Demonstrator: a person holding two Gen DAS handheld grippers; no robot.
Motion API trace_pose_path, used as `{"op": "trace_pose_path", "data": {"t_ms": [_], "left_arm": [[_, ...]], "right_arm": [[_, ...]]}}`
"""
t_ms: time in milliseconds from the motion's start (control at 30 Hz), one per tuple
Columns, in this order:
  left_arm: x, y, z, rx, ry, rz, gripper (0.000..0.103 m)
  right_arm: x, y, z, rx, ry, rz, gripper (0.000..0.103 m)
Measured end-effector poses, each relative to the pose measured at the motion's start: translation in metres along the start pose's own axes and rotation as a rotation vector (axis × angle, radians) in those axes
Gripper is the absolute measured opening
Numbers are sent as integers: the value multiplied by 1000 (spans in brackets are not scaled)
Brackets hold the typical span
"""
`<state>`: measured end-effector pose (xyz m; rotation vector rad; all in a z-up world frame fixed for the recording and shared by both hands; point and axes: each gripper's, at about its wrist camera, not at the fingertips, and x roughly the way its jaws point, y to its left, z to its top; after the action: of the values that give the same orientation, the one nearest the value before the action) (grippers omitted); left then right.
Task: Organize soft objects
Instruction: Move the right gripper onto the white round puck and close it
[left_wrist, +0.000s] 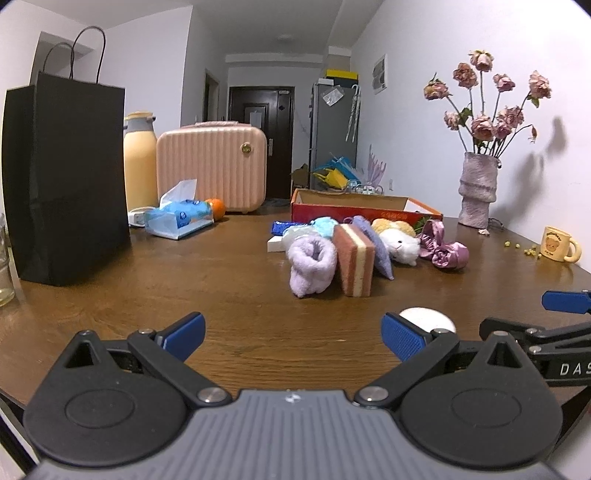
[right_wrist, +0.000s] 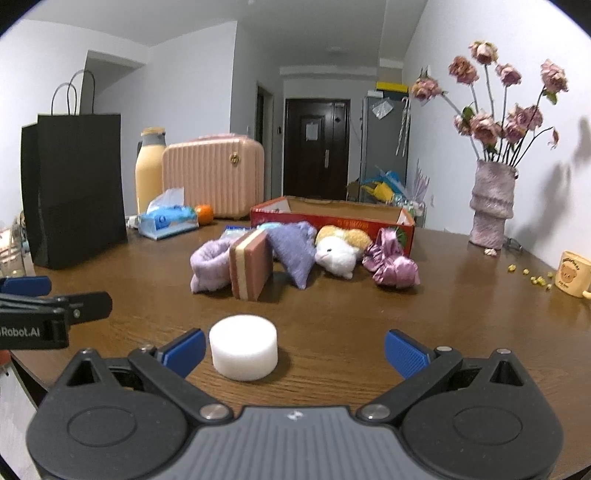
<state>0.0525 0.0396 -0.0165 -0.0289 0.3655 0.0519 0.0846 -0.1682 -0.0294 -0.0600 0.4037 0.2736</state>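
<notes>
**Both tongs wide open, soft pile mid-surface**

We see the left tongs (left_wrist: 293, 336) spread wide, nothing between the blue pads, low over the brown wooden surface (left_wrist: 229, 288). Right tongs (right_wrist: 294, 352) also spread wide and holding nothing; the white foam puck (right_wrist: 243, 346) sits on the surface just beside its left pad, whether touching we can't tell. In the left view only the top of that puck (left_wrist: 428, 317) peeks out behind the right pad.

Soft things cluster mid-surface, in front of the red cardboard box (right_wrist: 334, 218): lilac fuzzy sock (right_wrist: 210, 267), striped pink sponge (right_wrist: 251, 269) standing on edge and leaning on it, purple pouch (right_wrist: 291, 254), white and yellow plush toy (right_wrist: 341, 251), pink satin scrunchie bow (right_wrist: 393, 267) at the right end. All lie outside the box, touching or nearly touching their neighbours. A pale blue fluffy item (left_wrist: 325, 224) lies behind the sock.

Elsewhere we note a black paper bag (right_wrist: 75, 188) far left, tissue pack (right_wrist: 168, 219), orange (right_wrist: 204, 214), pink case (right_wrist: 214, 177), yellow bottle (right_wrist: 149, 170), vase of dried roses (right_wrist: 493, 206) and bear mug (right_wrist: 574, 273) at right
</notes>
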Motion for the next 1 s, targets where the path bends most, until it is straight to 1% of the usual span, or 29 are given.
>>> {"op": "trace_pose_path", "data": {"t_ms": [233, 300, 367, 600, 667, 733, 867, 900, 933, 967, 1000], "left_arm": [[23, 14, -2, -20, 32, 8, 103], [29, 19, -3, -25, 39, 12, 103], [34, 22, -3, -27, 47, 17, 103], [50, 32, -4, -36, 71, 28, 103], [54, 35, -4, -39, 80, 31, 103], [58, 36, -5, -41, 88, 34, 103], [63, 39, -6, -46, 96, 35, 103], [64, 40, -6, -49, 100, 37, 103], [65, 40, -6, -52, 102, 39, 103], [67, 41, -6, -55, 104, 41, 103], [68, 42, -7, -56, 107, 43, 103]], "right_arm": [[29, 10, 1, -13, 52, 18, 102], [38, 13, 1, -15, 69, 28, 100], [47, 15, 3, -18, 88, 31, 95], [73, 25, 8, -47, 129, 53, 89], [81, 28, 9, -56, 143, 58, 82], [89, 30, 10, -62, 153, 63, 79], [100, 31, 10, -70, 174, 76, 69], [103, 31, 10, -71, 180, 81, 67], [105, 32, 10, -71, 185, 85, 63], [107, 32, 9, -72, 190, 90, 56], [108, 32, 9, -72, 195, 95, 57]]}}
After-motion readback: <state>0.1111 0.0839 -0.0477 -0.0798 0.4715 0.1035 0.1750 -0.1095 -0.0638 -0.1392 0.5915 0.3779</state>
